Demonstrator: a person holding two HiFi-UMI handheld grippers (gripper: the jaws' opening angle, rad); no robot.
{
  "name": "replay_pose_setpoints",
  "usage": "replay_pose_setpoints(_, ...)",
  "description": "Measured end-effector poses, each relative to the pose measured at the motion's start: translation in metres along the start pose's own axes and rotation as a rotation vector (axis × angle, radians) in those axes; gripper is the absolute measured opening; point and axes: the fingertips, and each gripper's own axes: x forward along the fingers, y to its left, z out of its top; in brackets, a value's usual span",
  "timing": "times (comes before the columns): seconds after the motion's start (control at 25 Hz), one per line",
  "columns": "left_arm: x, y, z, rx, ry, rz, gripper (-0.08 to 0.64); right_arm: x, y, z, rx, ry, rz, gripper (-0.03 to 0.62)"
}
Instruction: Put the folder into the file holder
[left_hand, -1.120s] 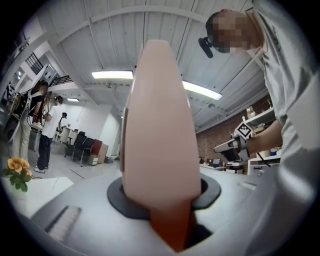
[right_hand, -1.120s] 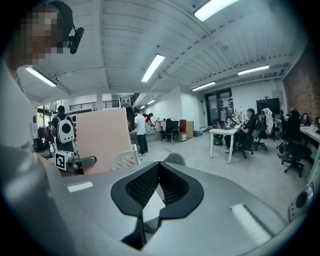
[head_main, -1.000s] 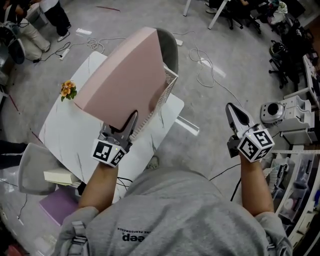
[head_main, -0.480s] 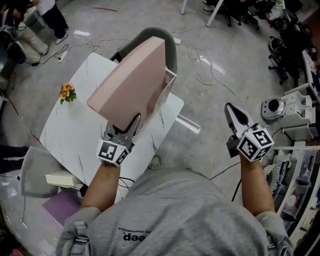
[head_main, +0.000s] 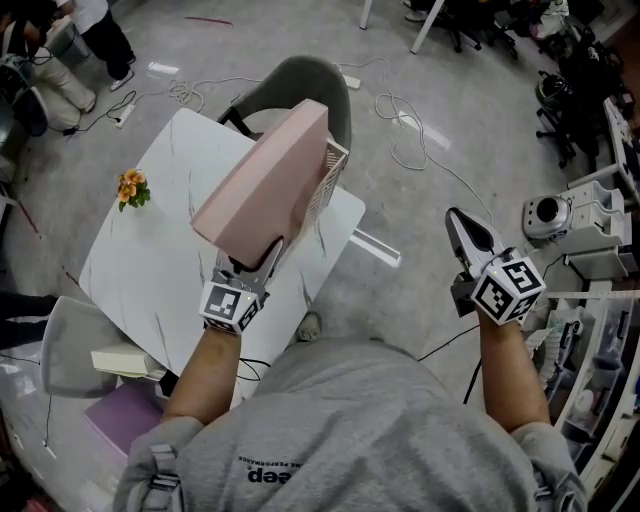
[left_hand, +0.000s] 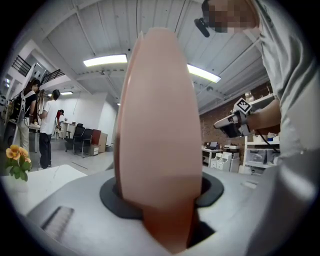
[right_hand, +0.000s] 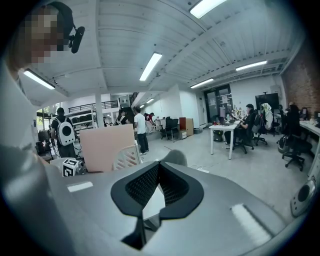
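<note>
Fingers (head_main: 272, 254) of the left gripper (head_main: 252, 254) opening around the near corner of the pink folder (head_main: 265, 185).
It stands tilted in the white file holder (head_main: 327, 178) at the right edge of the table (head_main: 150, 250); the right gripper (head_main: 460, 218), fingers pressed together, hangs well apart to the right.

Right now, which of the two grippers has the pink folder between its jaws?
The left gripper: the pink folder stands between its jaws, which are opening. The right gripper is shut and empty.

A white table (head_main: 150, 260) carries a file holder (head_main: 322, 190) and flowers (head_main: 132, 186).
</note>
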Motion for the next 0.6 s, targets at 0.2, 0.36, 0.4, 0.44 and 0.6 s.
replay_pose_setpoints(0.2, -0.005, -0.001, 0.008, 0.040, 0.010, 0.008, 0.287, -0.003, -0.001, 0.001, 0.002, -0.009, 0.011, 0.005)
replay_pose_setpoints(0.36, -0.011, -0.001, 0.008, 0.046, 0.035, 0.038, 0.288, -0.006, 0.000, -0.001, 0.006, -0.016, 0.026, 0.005)
replay_pose_setpoints(0.4, -0.013, -0.002, 0.010, 0.047, 0.034, 0.044, 0.288, -0.007, 0.001, -0.001, 0.005, -0.018, 0.030, 0.005)
replay_pose_setpoints(0.44, -0.015, -0.003, 0.011, 0.046, 0.034, 0.050, 0.288, -0.008, 0.001, -0.001, 0.005, -0.021, 0.034, 0.005)
replay_pose_setpoints(0.6, -0.022, -0.006, 0.013, 0.033, 0.044, 0.082, 0.299, -0.015, 0.000, 0.001, 0.003, -0.033, 0.050, 0.005)
